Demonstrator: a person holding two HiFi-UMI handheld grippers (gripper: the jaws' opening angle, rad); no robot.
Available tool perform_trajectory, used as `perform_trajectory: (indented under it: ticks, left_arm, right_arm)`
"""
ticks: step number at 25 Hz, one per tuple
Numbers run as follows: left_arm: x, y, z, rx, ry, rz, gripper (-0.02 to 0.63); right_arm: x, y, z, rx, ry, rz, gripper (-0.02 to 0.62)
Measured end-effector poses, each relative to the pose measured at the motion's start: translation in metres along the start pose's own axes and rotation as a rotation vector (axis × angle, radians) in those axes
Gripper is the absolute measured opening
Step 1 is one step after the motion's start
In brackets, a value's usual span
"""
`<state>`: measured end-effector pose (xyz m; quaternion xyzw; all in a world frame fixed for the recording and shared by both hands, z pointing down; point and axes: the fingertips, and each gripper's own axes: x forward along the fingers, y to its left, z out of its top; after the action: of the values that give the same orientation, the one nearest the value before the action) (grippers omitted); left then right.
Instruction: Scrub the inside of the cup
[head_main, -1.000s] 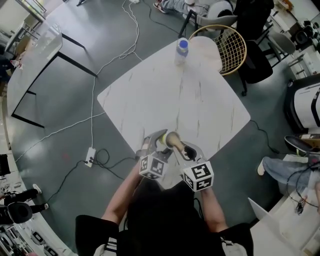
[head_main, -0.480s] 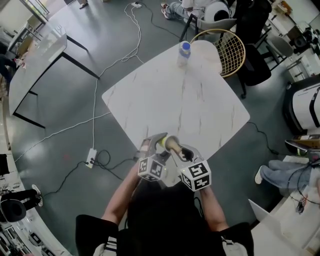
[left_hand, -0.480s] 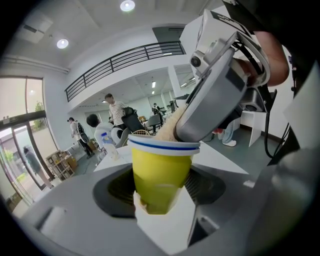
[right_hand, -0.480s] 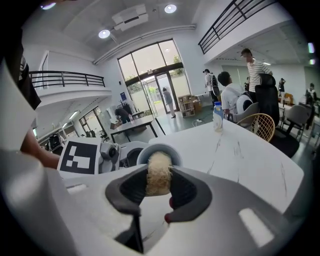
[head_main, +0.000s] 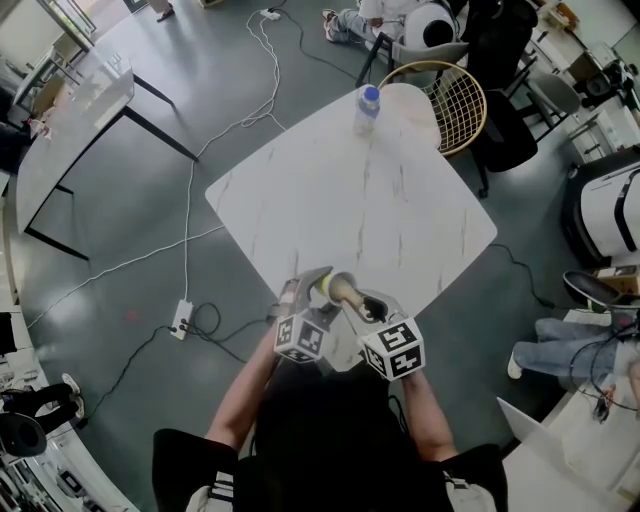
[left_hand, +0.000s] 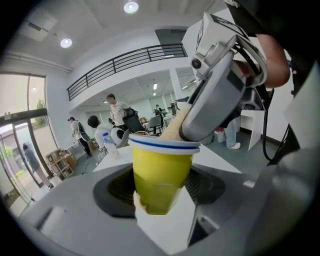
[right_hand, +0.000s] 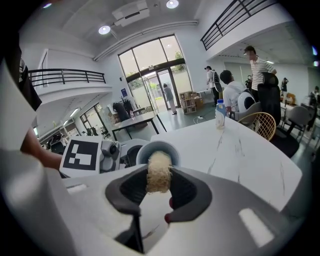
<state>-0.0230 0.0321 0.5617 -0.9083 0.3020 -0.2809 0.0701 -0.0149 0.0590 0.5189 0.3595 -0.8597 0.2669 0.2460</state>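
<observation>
The left hand-held gripper (left_hand: 161, 194) is clenched on a yellow plastic cup with a white, blue-striped rim (left_hand: 161, 172). Its pads press the cup's lower sides, and the mouth tips toward the other tool. The right hand-held gripper (right_hand: 159, 190) is grasping a beige fibrous scrubbing stick (right_hand: 159, 172), whose far end sits inside the cup's mouth. In the head view both tools are close together in front of the person, with the cup held in the air above the near corner of the white marbled surface (head_main: 350, 210). A clear plastic bottle with a blue cap (head_main: 367, 108) stands at the far corner, well apart from them.
</observation>
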Motion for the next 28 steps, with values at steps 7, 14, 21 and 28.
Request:
perform_trajectory:
  ticks: [7,14,21,28]
  left_arm:
    - [-0.003,-0.002,0.007,0.012,-0.012,-0.02,0.291]
    - [-0.003,-0.002,0.01,0.014,-0.023,-0.029,0.291]
    - [-0.004,-0.002,0.014,0.025,-0.03,-0.024,0.291]
    - [-0.003,-0.007,0.018,0.019,-0.045,-0.033,0.291]
  right_arm:
    - [-0.005,-0.002,0.007,0.014,-0.003,-0.02,0.107]
    - [-0.009,0.005,0.015,-0.001,-0.02,-0.018,0.107]
    - [-0.014,0.011,0.008,0.001,-0.006,0.002,0.107]
    - [-0.019,-0.003,0.003,0.021,0.002,-0.026,0.107]
